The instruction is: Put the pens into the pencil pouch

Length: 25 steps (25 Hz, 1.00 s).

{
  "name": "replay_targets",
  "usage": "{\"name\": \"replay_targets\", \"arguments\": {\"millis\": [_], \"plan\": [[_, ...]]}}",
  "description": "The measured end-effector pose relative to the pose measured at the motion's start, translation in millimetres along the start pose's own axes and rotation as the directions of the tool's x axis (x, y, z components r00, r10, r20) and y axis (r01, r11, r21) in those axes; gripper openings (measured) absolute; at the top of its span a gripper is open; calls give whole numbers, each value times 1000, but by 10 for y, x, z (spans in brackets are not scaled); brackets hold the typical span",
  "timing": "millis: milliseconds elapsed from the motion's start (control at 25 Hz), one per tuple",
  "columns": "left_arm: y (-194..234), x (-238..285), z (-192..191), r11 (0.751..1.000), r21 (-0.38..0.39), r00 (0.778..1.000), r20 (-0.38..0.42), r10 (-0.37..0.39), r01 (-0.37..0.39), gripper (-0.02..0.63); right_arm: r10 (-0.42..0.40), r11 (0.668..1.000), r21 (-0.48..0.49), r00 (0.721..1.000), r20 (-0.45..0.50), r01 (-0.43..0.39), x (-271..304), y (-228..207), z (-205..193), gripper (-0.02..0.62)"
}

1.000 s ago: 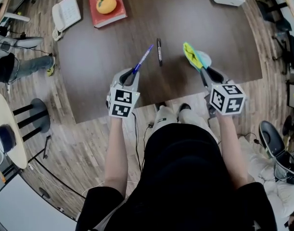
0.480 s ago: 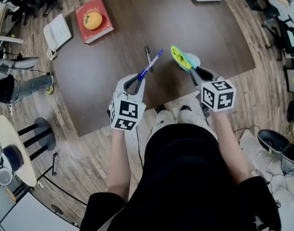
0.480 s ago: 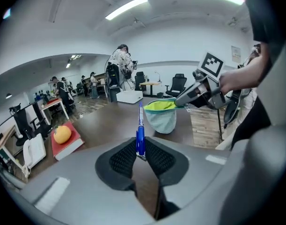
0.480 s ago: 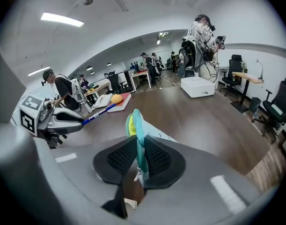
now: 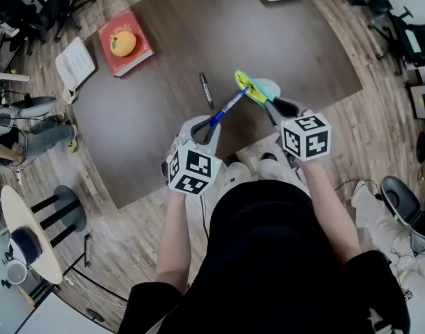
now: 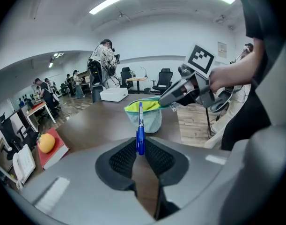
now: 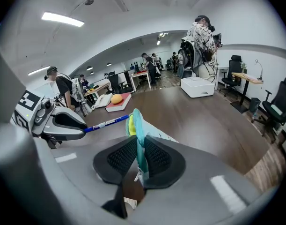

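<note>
In the head view my left claw (image 5: 213,122), clamped on the slim blue plastic pen (image 5: 231,105), aims it at the teal-and-yellow fabric pouch (image 5: 252,88) pinched by my right claw (image 5: 270,105) over the dark worktop (image 5: 163,96); in the left gripper view only the pen's tail is gripped, so it may pivot; in the right gripper view a nudge could fold the thin rim shut.

Your left gripper (image 6: 140,149) wears a smooth, matt grey plastic shell, and its black pads (image 6: 121,159) look ribbed and rubbery. The slim blue plastic pen (image 6: 140,137) is glossy. The pale-blue cloth pouch with yellow-green lining (image 6: 145,116) looks soft and matt. The dark brown wood-grain table (image 5: 149,110) has a dull finish, above a pale wooden plank floor (image 5: 129,242).
</note>
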<state>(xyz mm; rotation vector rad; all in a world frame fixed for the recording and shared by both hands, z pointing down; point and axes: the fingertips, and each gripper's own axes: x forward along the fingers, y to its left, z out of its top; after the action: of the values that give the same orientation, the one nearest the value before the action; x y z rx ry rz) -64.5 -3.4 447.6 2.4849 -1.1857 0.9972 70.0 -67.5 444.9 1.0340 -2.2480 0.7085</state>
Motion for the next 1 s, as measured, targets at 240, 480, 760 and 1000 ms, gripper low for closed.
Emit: {"name": "replay_targets", "arguments": {"millis": [240,480,760,1000], "plan": [[-46,96,-65,1000,2,998,-58,-27,28,57,7,999,-31,1000,-6,-7,6,28,-22,60],[-63,176,-100,999,-9,993,-106,-42,41,58,23,998,-57,1000,-14,-23,37,76,-31,60],[-142,236,-32,997,55,987,-153,-51,60,58,44,996,-76,998,-33,-46,33,153,-111,60],[-207,343,41,997,50,986,-156,-55,64,58,53,995,-81,998,-43,-57,12,181,-147,60]]}}
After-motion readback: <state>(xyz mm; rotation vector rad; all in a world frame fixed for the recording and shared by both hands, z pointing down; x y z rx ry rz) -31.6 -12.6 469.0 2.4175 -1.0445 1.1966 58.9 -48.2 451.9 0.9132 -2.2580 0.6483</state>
